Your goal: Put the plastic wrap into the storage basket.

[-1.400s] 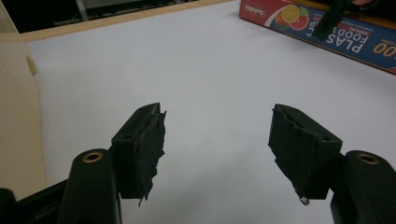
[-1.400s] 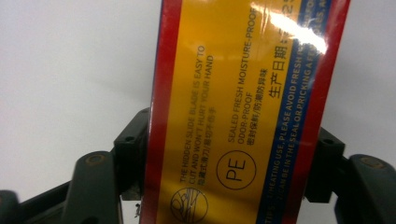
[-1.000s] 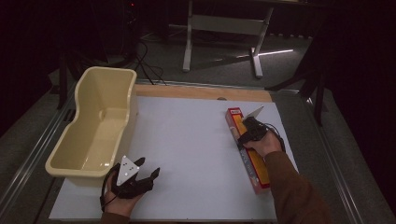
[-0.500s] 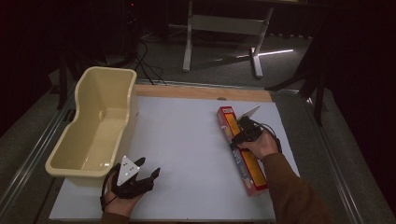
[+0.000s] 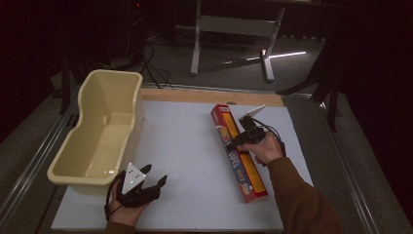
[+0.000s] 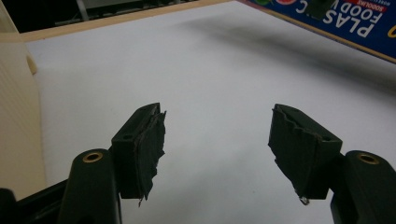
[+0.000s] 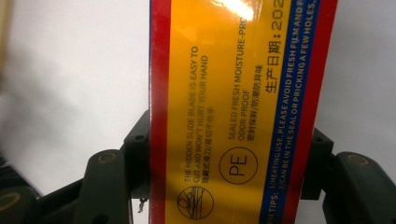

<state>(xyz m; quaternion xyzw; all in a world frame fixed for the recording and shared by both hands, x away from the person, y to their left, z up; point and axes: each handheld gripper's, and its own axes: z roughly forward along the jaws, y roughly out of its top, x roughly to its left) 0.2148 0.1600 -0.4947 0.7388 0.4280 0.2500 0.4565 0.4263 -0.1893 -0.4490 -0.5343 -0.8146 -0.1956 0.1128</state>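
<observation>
Jaws are closing in from both long sides of the box in the right gripper view, black pads pressing against its red edges, so the right gripper (image 5: 242, 138) is clamping the plastic-wrap box (image 5: 237, 151) across its width. From above, that hold is sitting a little past the middle, toward the far end, with the person's right hand (image 5: 263, 146) wrapping the handle just beside it.

Now the box itself: long, narrow, glossy card, red and yellow with printed text, lying on the right half of the desk (image 5: 195, 146) and running from near the far edge back toward the near right corner. I am judging it light and fairly stiff, but hollow-walled, so hard squeezing could be denting it, and the shiny skin looks slippery. Being so long, it is likely swinging if taken near one end; a hold across the narrow width close to the middle is looking like the safest bet.

Over on the near left corner, the left gripper (image 5: 146, 183) is resting low on the desk, jaws standing wide apart with nothing between them. In its own view, white surface is showing in the gap, and the box's blue face is crossing the upper right.

Along the left edge, a cream tub (image 5: 80, 146) is sitting open and looking empty.
</observation>
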